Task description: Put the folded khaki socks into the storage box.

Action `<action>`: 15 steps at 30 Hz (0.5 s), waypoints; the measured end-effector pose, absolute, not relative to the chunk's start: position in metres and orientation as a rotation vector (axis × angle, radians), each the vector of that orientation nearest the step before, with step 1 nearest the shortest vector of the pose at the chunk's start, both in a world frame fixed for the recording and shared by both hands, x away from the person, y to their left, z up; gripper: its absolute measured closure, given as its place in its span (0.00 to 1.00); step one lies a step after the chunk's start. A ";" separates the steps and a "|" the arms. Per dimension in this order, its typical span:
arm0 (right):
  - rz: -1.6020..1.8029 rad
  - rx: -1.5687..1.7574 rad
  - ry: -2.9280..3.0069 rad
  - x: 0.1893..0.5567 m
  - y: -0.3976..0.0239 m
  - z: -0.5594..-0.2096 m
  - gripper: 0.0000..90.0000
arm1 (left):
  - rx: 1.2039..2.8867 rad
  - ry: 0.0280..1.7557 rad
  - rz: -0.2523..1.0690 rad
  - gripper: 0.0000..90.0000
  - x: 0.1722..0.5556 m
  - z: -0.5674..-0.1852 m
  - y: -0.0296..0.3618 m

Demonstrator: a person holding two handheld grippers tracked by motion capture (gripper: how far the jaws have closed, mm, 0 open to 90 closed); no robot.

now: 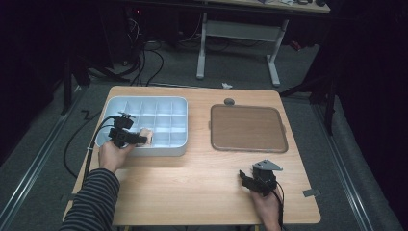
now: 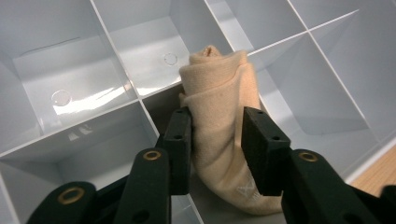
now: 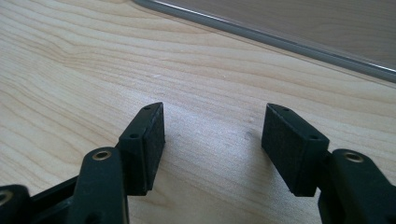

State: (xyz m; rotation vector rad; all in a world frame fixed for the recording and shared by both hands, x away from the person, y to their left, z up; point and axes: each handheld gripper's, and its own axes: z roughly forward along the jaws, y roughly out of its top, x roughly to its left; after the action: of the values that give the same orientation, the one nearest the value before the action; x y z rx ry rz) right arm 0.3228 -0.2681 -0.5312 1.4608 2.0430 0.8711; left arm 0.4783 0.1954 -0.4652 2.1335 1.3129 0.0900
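A striped sleeve (image 1: 91, 202); each black hand-held gripper (image 1: 126, 137) has brass-ringed screw holes.

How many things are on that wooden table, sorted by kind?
Divided grey tray: 1
Rolled beige cloth, lying in the divided tray: 1
Flat brown tray: 1
Small round grey disc: 1
Hand-held tongs: 2, the left tongs and the right tongs
Total: 6

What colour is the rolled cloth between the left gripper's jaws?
Pale beige rolled cloth, clearest in the left gripper view.
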 end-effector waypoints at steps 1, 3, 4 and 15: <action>0.871 1.461 2.043 0.323 -0.268 -0.531 0.44 | 2.130 1.314 0.098 0.70 0.478 -0.464 0.196; 0.871 1.461 2.043 0.323 -0.268 -0.531 0.44 | 2.114 1.314 0.116 0.69 0.476 -0.461 0.197; 0.871 1.461 2.043 0.323 -0.268 -0.531 0.44 | 2.104 1.316 0.122 0.69 0.476 -0.459 0.197; 0.871 1.461 2.044 0.323 -0.268 -0.531 0.44 | 2.082 1.345 0.280 0.73 0.483 -0.448 0.180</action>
State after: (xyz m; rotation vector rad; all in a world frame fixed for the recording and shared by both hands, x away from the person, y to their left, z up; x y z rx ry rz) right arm 0.3228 -0.2681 -0.5312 1.4606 2.0435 0.8715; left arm 0.4828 0.1801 -0.4476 2.0816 1.3450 0.2801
